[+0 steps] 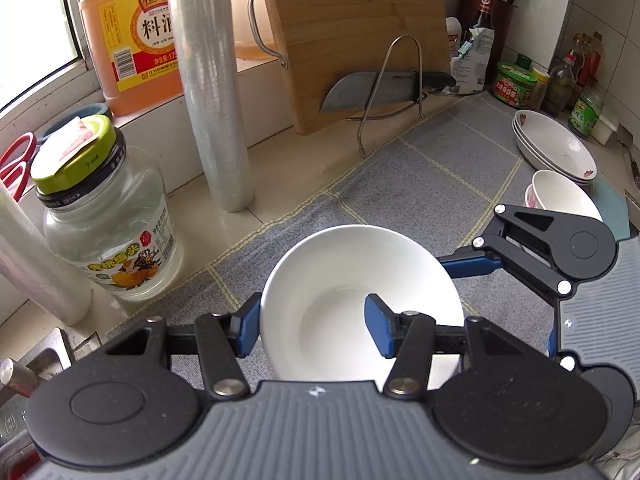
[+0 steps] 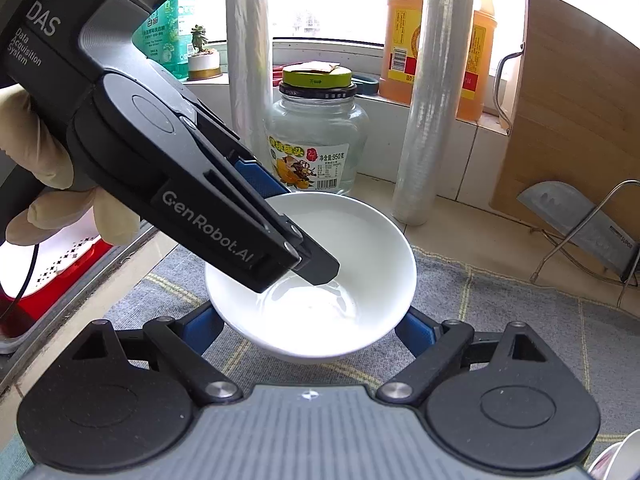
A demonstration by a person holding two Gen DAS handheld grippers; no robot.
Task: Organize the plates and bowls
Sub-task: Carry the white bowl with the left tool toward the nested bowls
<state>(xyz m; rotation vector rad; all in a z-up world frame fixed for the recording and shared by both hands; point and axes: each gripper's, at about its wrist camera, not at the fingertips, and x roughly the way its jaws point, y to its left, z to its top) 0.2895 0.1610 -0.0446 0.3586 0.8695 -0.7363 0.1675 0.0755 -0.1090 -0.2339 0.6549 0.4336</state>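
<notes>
A plain white bowl [image 1: 360,300] sits on the grey checked cloth [image 1: 420,184]. My left gripper [image 1: 312,328] straddles its near-left rim, one blue pad outside and one inside, with a wide gap between the pads. In the right wrist view the left gripper [image 2: 280,224] reaches into the bowl [image 2: 320,280] from the left. My right gripper [image 2: 308,330] is open, its blue fingers [image 2: 416,328] spread either side of the bowl's base. It also shows in the left wrist view [image 1: 500,292] at the right. Stacked white plates [image 1: 556,148] and a small bowl [image 1: 564,196] sit far right.
A glass jar [image 1: 108,216] with a green lid, two film rolls [image 1: 212,92], an orange jug [image 1: 128,32] and a cutting board [image 1: 356,36] with a cleaver [image 1: 380,88] on a wire rack line the back. Sauce bottles [image 1: 560,80] stand far right. The sink edge [image 1: 44,360] lies left.
</notes>
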